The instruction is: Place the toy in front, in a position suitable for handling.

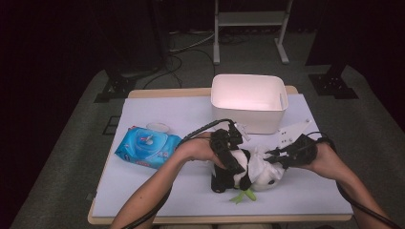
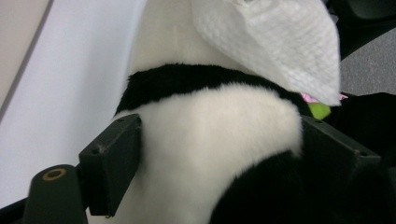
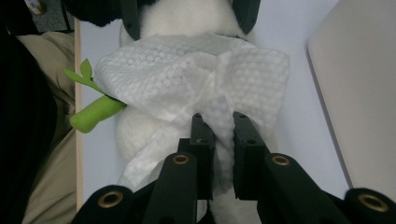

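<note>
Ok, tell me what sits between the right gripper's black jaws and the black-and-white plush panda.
A white textured wipe. In the right gripper view the right gripper pinches a fold of it, and the sheet drapes over the plush panda beneath.

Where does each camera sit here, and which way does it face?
High view: above the near edge, looking down on the table; both forearms show.
Left gripper view: rides the left tongs, facing the panda toy between them.
Right gripper view: rides the right tongs, pinching the wipe.
All share panda and wipe.
</note>
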`<state>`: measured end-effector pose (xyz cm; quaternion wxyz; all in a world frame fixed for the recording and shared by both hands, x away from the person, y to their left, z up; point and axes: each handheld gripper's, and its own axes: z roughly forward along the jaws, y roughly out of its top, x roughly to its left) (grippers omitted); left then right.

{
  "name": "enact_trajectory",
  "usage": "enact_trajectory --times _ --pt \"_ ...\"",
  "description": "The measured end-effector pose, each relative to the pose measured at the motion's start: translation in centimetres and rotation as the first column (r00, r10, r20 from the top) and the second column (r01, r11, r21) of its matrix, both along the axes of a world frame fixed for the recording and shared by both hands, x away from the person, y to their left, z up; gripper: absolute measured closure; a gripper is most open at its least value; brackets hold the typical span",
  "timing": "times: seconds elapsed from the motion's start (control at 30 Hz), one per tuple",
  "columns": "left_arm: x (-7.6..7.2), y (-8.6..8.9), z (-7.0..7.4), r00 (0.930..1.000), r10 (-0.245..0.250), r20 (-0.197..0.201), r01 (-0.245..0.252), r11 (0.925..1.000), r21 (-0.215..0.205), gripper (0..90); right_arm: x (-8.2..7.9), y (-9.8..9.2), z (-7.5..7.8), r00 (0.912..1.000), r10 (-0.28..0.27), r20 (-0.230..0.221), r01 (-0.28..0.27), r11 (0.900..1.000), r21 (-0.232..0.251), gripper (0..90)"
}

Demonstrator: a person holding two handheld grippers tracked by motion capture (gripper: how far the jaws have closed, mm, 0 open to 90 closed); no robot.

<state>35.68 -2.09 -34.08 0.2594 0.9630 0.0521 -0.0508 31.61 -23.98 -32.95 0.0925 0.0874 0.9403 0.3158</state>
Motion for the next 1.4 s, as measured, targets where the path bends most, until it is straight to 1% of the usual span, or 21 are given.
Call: enact_trajectory --times 0.03,0.13,0.23,0.3,0.37,0.43,0.6,0.67,0.9,0.93,0.97,1.0,1.07,1.13,1.17,1.23,1.27,1.3,1.33,1.37,1.4 --pt "0.0 -0.4 -0.3 0.9999 -0.008 0.011 0.008 1.0000 0.005 16.2 0.0 0.0 0.0 1.0000 -0.003 -0.003 0.003 1.000 0.003 80.1" --pt "0.0 -0.5 -0.6 0.9998 -0.011 0.016 0.011 0.9999 -0.003 17.0 0.1 -0.2 -0.2 1.0000 -0.005 -0.009 0.005 1.000 0.012 80.1" --pt "0.1 -0.2 -0.4 0.9992 -0.018 0.036 0.019 0.9997 -0.018 27.1 0.2 -0.6 -0.3 0.9998 -0.016 -0.012 0.016 0.999 0.031 80.0" --pt "0.2 0.0 -0.1 0.9986 -0.017 0.051 0.019 0.9994 -0.027 33.2 0.5 -1.0 -0.3 0.9994 -0.032 -0.016 0.032 0.998 0.058 79.7" --pt "0.4 0.1 0.1 0.9988 -0.011 0.048 0.013 0.9994 -0.032 35.1 0.9 -1.3 -0.2 0.9989 -0.043 -0.017 0.044 0.996 0.077 79.1" --pt "0.8 0.2 0.2 0.9992 -0.008 0.038 0.010 0.9989 -0.045 36.7 1.2 -1.4 0.0 0.9986 -0.050 -0.017 0.051 0.996 0.078 79.2" --pt "1.5 0.4 0.8 0.9988 -0.009 0.048 0.011 0.9986 -0.052 39.5 2.1 -1.6 0.5 0.9982 -0.056 -0.024 0.058 0.995 0.084 79.1" --pt "1.8 0.3 1.0 0.9987 -0.009 0.051 0.012 0.9988 -0.047 39.6 2.5 -1.7 0.7 0.9977 -0.064 -0.025 0.066 0.994 0.082 79.0" --pt "3.3 -0.4 2.0 0.9957 -0.019 0.091 0.022 0.9993 -0.031 40.3 4.3 -2.1 1.2 0.9950 -0.096 -0.027 0.098 0.992 0.079 79.0" --pt "3.6 -0.5 2.2 0.9956 -0.020 0.092 0.023 0.9994 -0.027 40.3 4.4 -2.1 1.3 0.9941 -0.105 -0.029 0.107 0.991 0.079 79.0" --pt "4.0 -0.6 2.2 0.9963 -0.019 0.084 0.021 0.9993 -0.031 40.3 4.8 -2.2 1.3 0.9943 -0.103 -0.027 0.105 0.991 0.082 79.0" --pt "4.4 -0.7 2.2 0.9970 -0.016 0.076 0.019 0.9992 -0.035 40.3 5.0 -2.3 1.4 0.9928 -0.115 -0.034 0.117 0.989 0.092 79.0" --pt "4.9 -0.8 1.9 0.9976 -0.010 0.069 0.013 0.9993 -0.035 40.2 5.5 -2.3 1.2 0.9920 -0.122 -0.032 0.125 0.988 0.096 79.0" --pt "4.9 -0.7 1.4 0.9984 -0.010 0.056 0.012 0.9992 -0.038 39.8 5.7 -2.3 0.8 0.9913 -0.125 -0.041 0.128 0.987 0.098 79.1" --pt "4.9 -0.6 1.3 0.9985 -0.010 0.054 0.012 0.9993 -0.036 39.5 5.7 -2.3 0.5 0.9913 -0.120 -0.054 0.125 0.987 0.100 79.2" --pt "4.7 -0.3 1.0 0.9990 -0.006 0.044 0.007 0.9991 -0.041 38.5 5.6 -2.2 0.1 0.9917 -0.110 -0.065 0.117 0.987 0.109 79.6" --pt "4.5 -0.2 0.9 0.9990 -0.007 0.043 0.008 0.9993 -0.036 37.1 5.5 -2.1 0.0 0.9921 -0.103 -0.071 0.110 0.988 0.112 79.7" --pt "4.3 -0.1 0.8 0.9987 -0.011 0.049 0.013 0.9994 -0.032 36.3 5.4 -2.0 -0.1 0.9922 -0.098 -0.077 0.106 0.988 0.109 79.7" --pt "4.1 0.0 0.7 0.9985 -0.011 0.054 0.013 0.9992 -0.039 35.6 5.2 -1.7 -0.1 0.9930 -0.091 -0.075 0.098 0.990 0.103 79.9" --pt "3.8 0.1 0.7 0.9989 -0.003 0.046 0.005 0.9989 -0.047 34.0 4.9 -1.5 -0.1 0.9946 -0.082 -0.063 0.087 0.992 0.087 79.9" --pt "3.6 0.2 0.7 0.9989 -0.003 0.047 0.005 0.9989 -0.046 31.3 4.7 -1.2 0.0 0.9950 -0.081 -0.060 0.085 0.994 0.073 79.9"
